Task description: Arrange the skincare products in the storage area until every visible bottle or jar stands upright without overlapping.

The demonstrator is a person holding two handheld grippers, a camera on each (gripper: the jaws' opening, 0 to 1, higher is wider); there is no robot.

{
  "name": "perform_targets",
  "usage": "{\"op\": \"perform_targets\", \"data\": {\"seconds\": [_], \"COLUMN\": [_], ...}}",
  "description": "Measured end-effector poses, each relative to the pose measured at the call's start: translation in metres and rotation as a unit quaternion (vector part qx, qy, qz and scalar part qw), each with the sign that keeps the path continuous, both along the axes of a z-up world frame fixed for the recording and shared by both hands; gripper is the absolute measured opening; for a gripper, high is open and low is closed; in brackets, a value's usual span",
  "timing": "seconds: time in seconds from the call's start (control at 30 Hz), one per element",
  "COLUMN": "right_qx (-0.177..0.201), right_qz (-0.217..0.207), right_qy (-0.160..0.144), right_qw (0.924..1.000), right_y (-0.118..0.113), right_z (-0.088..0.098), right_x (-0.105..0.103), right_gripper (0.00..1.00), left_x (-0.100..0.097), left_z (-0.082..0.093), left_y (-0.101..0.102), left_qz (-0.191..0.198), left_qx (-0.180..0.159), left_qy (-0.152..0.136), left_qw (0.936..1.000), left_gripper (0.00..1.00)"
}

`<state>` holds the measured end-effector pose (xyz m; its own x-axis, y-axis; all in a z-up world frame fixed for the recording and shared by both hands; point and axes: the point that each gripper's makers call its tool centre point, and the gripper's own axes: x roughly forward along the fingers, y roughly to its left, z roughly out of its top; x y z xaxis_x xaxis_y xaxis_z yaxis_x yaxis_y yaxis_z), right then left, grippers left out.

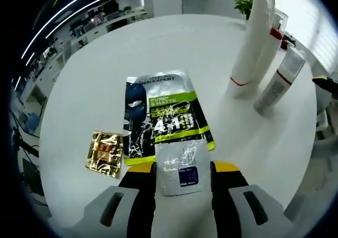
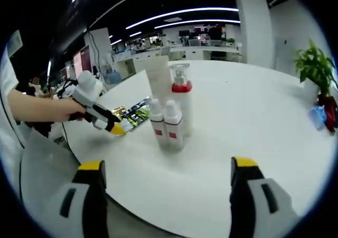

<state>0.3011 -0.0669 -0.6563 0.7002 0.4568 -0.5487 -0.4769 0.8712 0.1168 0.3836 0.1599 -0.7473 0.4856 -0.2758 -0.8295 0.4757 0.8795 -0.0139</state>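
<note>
L gripper [image 1: 183,170]: jaws pinch the clear near end of a flat sachet [image 1: 168,123], black/green print, lying on the white table [image 1: 95,79]. Just left of it, apart, a small gold packet [image 1: 105,151], also flat. Farther, upper right: a tall white tube [image 1: 252,43] standing on its cap, a clear-topped bottle [image 1: 274,35] w/ red band right behind it, and a slim white bottle [image 1: 280,81] just beside, leaning in this view.

R gripper [image 2: 166,193]: jaws spread wide, nothing between them, hovering above the near table edge. Beyond, mid-table, the upright cluster: two small white bottles [image 2: 165,123] w/ red labels side by side, touching; behind them the red-band bottle [image 2: 181,93] and the tube [image 2: 158,79]. To their left the sachet [image 2: 134,114] lies flat, w/ the L gripper [image 2: 117,130] at its end, held by a person's hand [image 2: 66,110]. Far right: a plant [image 2: 316,66] at the table's edge.
</note>
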Motion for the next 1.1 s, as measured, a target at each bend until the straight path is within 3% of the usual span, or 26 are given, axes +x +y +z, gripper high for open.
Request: {"op": "perform_targets", "data": {"seconds": [0.3, 0.63, 0.8, 0.87, 1.1], "right_qx": [0.000, 0.004, 0.004, 0.004, 0.007], "right_qz": [-0.003, 0.000, 0.001, 0.002, 0.007], "right_qy": [-0.002, -0.009, -0.013, -0.015, -0.017], "right_qw": [1.0000, 1.0000, 0.9999, 0.9999, 0.9998], "right_y": [-0.002, 0.001, 0.002, 0.002, 0.007], "right_z": [0.002, 0.006, 0.009, 0.010, 0.012], "right_x": [-0.001, -0.001, 0.000, 0.000, -0.001], "right_gripper": [0.98, 0.98, 0.98, 0.98, 0.98], "left_x": [-0.002, -0.010, -0.015, -0.014, -0.021], "left_z": [0.004, 0.016, 0.026, 0.030, 0.043], "left_y": [-0.004, 0.009, 0.016, 0.018, 0.022], "left_qz": [-0.018, -0.089, -0.168, -0.182, -0.268], "left_qx": [-0.007, 0.003, 0.023, 0.025, 0.035], "left_qy": [-0.003, 0.008, 0.015, 0.010, 0.026], "left_qw": [0.9998, 0.9960, 0.9853, 0.9830, 0.9624], "left_gripper": [0.37, 0.37, 0.37, 0.37, 0.37]}}
